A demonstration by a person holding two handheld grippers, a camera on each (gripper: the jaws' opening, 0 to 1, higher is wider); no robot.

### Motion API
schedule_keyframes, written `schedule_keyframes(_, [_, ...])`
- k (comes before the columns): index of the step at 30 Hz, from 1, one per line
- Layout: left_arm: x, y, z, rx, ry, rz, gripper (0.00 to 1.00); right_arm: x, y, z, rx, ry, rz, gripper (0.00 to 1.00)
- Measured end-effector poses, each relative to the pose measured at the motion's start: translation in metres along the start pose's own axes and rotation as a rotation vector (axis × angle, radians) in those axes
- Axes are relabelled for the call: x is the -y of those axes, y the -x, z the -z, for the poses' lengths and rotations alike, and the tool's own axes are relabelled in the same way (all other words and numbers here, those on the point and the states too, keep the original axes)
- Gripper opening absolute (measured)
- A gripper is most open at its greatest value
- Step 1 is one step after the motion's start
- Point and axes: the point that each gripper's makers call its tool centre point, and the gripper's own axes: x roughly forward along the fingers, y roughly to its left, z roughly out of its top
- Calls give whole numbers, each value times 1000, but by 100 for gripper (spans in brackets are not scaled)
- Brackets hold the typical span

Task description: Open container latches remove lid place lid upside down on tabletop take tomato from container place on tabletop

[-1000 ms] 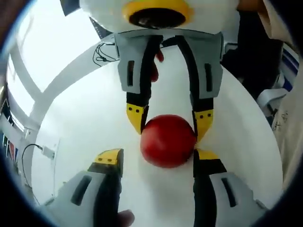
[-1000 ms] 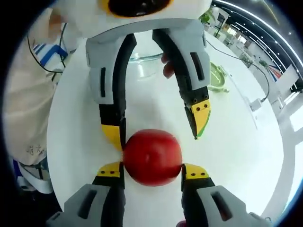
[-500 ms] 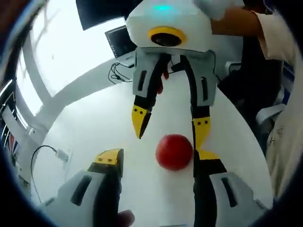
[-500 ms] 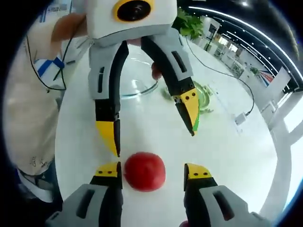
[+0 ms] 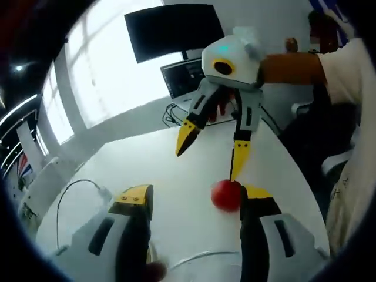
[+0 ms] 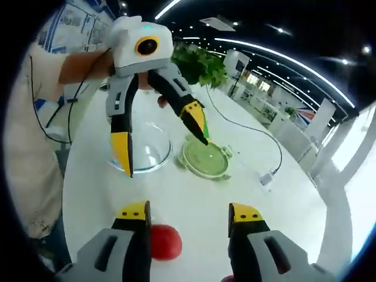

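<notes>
**Tomato down, task near done**

Round red tomato [image 6: 165,242] sitting free on white tabletop [image 6: 194,205]. Right gripper [image 6: 190,212] wide, empty; left gripper [image 6: 158,138] likewise splayed. Beyond: clear glass container [image 6: 141,154], round green lid [image 6: 205,159] laid beside. Probably just backing clear left.

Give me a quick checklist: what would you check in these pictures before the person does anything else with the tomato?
1. Tomato out of the container and resting on the white tabletop: ok.
2. Right gripper open and off the tomato: ok.
3. Left gripper open, gripping nothing: ok.
4. Lid off the glass container and flat on the table beside it: ok.
5. Lid lying upside down: cannot tell.
6. Tomato sitting steady, not rolling: cannot tell from one moment.
</notes>
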Motion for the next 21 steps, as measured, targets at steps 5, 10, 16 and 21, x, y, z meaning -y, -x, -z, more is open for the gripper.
schedule_keyframes(5, [-22,47,-4,55,-4,-130,51,18,12,-25,114,-12,113,47])
schedule_keyframes(10, [-40,92,-1,84,11,-199,51,27,23,-35,162,-12,167,47])
schedule_keyframes(16, [-54,152,-4,141,29,-370,51,45,45,-43,269,-96,281,47])
schedule_keyframes(21, [-65,199,11,157,40,-480,51,55,59,-34,302,-143,336,47])
